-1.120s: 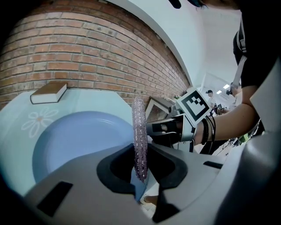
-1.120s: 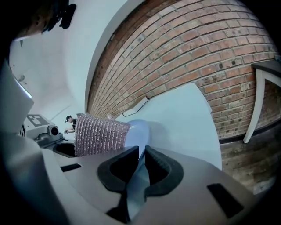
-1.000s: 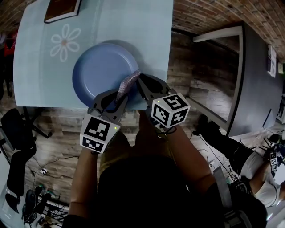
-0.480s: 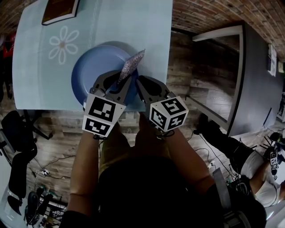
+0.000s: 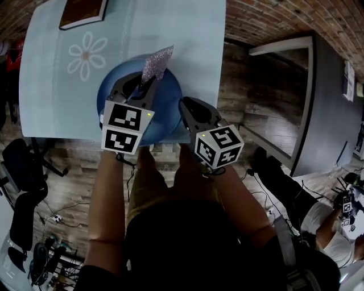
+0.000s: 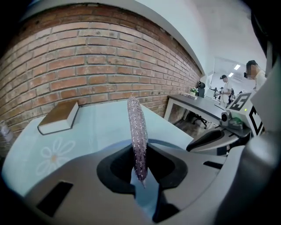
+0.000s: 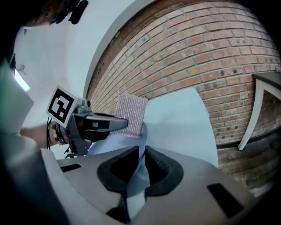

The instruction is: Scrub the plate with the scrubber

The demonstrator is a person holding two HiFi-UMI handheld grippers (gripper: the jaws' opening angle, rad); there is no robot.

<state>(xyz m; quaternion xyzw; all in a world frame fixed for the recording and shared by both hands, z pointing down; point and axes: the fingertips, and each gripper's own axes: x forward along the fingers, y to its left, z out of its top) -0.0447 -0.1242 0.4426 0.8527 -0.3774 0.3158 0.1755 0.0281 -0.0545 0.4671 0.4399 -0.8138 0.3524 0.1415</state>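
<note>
A round blue plate (image 5: 169,106) lies near the front edge of the pale blue table (image 5: 187,40). My left gripper (image 5: 143,83) hangs over the plate, shut on a sparkly silver scrubber (image 5: 157,61) that sticks out past its fingertips toward the plate's far rim. In the left gripper view the scrubber (image 6: 137,134) stands upright between the jaws of the left gripper (image 6: 139,165), with the plate (image 6: 142,195) below. My right gripper (image 5: 186,108) is shut on the plate's near right rim. The right gripper view shows the right gripper (image 7: 141,151) pinching the plate (image 7: 107,144), the scrubber (image 7: 131,115) beyond.
A brown book (image 5: 82,12) lies at the table's far left, beside a printed flower (image 5: 85,54). A dark desk (image 5: 324,96) stands to the right over wooden floor. A black chair (image 5: 23,187) is at the left. People stand far off in the room (image 6: 226,85).
My left gripper has carried the scrubber away from me, from the plate's near edge across to its far side. The right gripper has stayed on the plate's rim.
</note>
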